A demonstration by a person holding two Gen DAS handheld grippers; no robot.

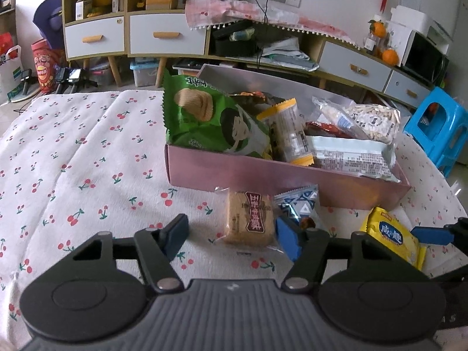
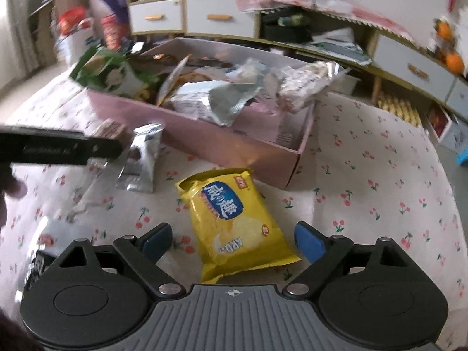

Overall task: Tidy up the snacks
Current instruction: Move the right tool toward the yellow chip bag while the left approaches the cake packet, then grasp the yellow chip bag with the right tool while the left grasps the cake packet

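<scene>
Cherry-print cloth (image 1: 87, 152) covered the bench, pink box (image 1: 263, 175) on it stuffed with snacks. Left gripper (image 1: 231, 235) sat half-wide around a brown biscuit pack (image 1: 248, 219), right pad touching, left pad clear. Right gripper (image 2: 234, 241) stood wide, straddling a yellow chip bag (image 2: 234, 222) just in front of the box, pads clear.

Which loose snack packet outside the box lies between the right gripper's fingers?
The yellow chip bag, the only yellow packet; the biscuit packet and blue-patterned packet lie elsewhere.
</scene>
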